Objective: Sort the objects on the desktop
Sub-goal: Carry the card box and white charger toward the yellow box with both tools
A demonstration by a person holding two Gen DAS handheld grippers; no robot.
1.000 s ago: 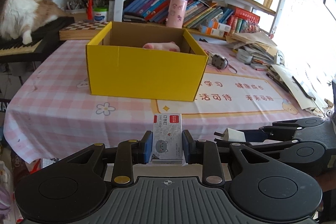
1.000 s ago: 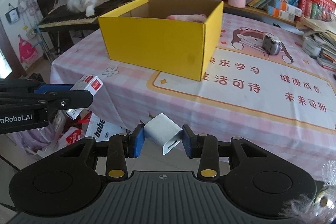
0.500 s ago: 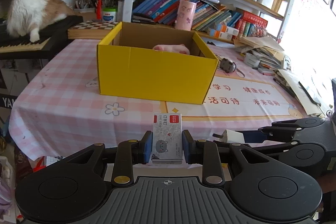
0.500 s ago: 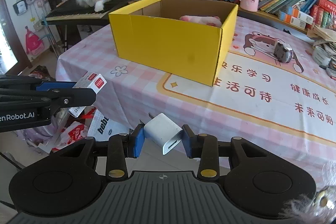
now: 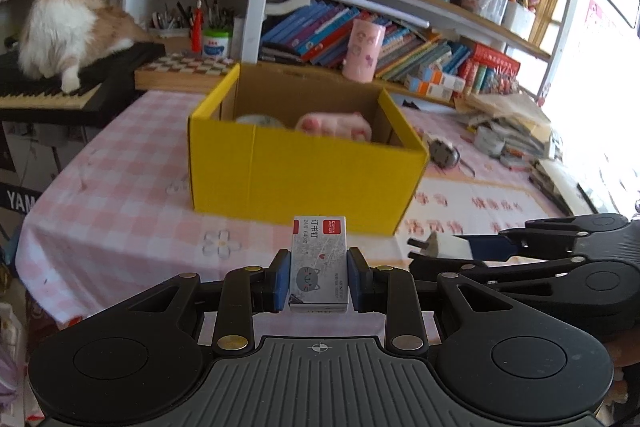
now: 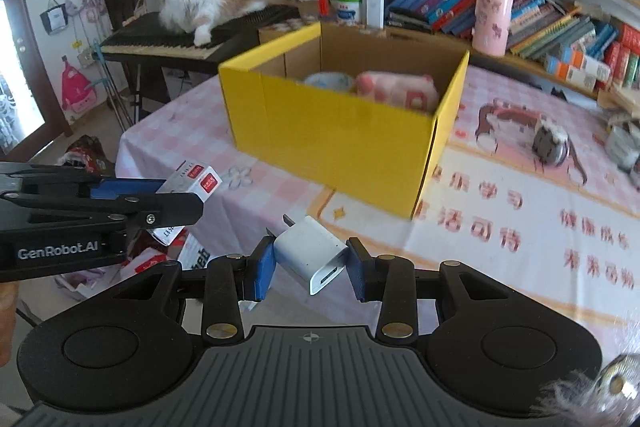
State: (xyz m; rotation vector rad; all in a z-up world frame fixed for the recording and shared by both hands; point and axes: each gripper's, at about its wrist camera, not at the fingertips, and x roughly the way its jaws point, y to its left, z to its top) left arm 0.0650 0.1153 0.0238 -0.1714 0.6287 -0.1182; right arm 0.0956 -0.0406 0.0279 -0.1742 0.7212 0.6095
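Observation:
My left gripper (image 5: 319,281) is shut on a small grey staple box (image 5: 319,263) with a red label, held upright before the table's near edge. My right gripper (image 6: 310,267) is shut on a white USB charger plug (image 6: 310,253), its prongs pointing up left. Ahead of both stands an open yellow cardboard box (image 5: 304,179) (image 6: 340,135) on the pink checked tablecloth (image 5: 120,195). Inside it lie a pink paw-shaped plush (image 5: 336,125) (image 6: 396,89) and a pale round item (image 6: 330,81). In the right wrist view the left gripper (image 6: 188,195) shows at the left with the staple box (image 6: 196,181).
A small grey object (image 6: 550,143) lies on the printed mat (image 6: 520,227) right of the box. A pink cup (image 5: 364,55) and books stand on shelves behind. A cat (image 5: 68,31) sits on a keyboard (image 5: 60,91) at the left. Stacked papers (image 5: 516,131) crowd the right side.
Both grippers have come closer to the yellow box and risen a little, so its inside shows more. Each still holds its item.

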